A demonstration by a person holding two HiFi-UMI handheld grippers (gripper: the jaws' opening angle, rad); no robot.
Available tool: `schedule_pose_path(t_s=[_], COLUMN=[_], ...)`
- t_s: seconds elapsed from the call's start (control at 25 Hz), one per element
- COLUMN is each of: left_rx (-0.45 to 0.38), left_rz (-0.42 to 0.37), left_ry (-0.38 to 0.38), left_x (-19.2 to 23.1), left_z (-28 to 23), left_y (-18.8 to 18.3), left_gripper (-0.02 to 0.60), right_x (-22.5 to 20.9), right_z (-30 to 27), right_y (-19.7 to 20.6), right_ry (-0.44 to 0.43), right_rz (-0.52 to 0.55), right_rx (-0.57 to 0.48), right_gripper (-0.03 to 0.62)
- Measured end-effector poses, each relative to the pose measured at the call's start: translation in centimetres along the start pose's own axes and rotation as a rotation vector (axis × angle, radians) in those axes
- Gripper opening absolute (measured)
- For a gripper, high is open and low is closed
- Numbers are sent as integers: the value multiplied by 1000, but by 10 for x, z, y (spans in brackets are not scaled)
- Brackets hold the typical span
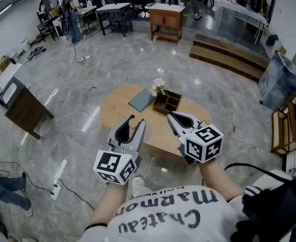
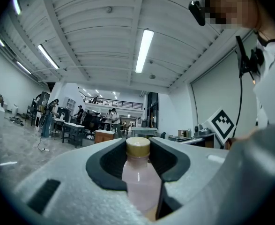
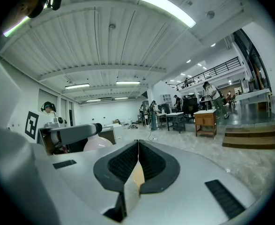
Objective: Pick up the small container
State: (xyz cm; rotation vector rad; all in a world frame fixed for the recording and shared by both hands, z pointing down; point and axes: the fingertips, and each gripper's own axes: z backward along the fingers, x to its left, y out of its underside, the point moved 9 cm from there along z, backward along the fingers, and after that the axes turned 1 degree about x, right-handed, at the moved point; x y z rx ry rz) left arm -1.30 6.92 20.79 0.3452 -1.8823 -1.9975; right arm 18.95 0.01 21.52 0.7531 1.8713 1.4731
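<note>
Pink translucent plastic bottle with a gold screw cap [image 2: 139, 184], taken to be the small container, sits between the jaws of the left gripper [image 2: 138, 146].

Left gripper view: dark ribbed pads press on both sides of the body below the cap. The jaws stand fairly wide because the body fills them. Cap is uppermost and the bottle appears upright. No surface shows beneath it, so I judge it lifted and the pick-up essentially done.

Right gripper view: the right gripper [image 3: 137, 143] has its jaws closed pad to pad with nothing between them. Judged idle, kept closed so it snags nothing. The bottle's rounded pink body shows at the left, under the left gripper's grey housing.

Head view: both grippers are held side by side, apart, over the near edge of a round light-wood table [image 1: 112, 112]. Beyond the jaw tips lie a dark wooden compartment box [image 1: 174, 99], a grey flat book [image 1: 141, 100] and pink flowers [image 1: 158, 86]. The bottle is hard to make out here.

Risk: it could slip if the grip slackens.
</note>
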Motion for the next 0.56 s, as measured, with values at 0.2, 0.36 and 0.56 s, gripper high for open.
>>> schedule_pose_path(t_s=[0.2, 0.36, 0.56], left_rx=[-2, -5, -7], left_rz=[-2, -6, -7], left_ry=[-6, -5, -4], left_x=[-5, -10, -15], left_z=[1, 1, 0], left_y=[0, -1, -2], left_gripper=[149, 147, 147], right_x=[-4, -5, -7], right_z=[7, 12, 17], right_y=[2, 3, 2], right_ry=[5, 8, 7], right_rz=[1, 0, 3], right_rx=[-2, -1, 0], right_gripper=[15, 15, 15])
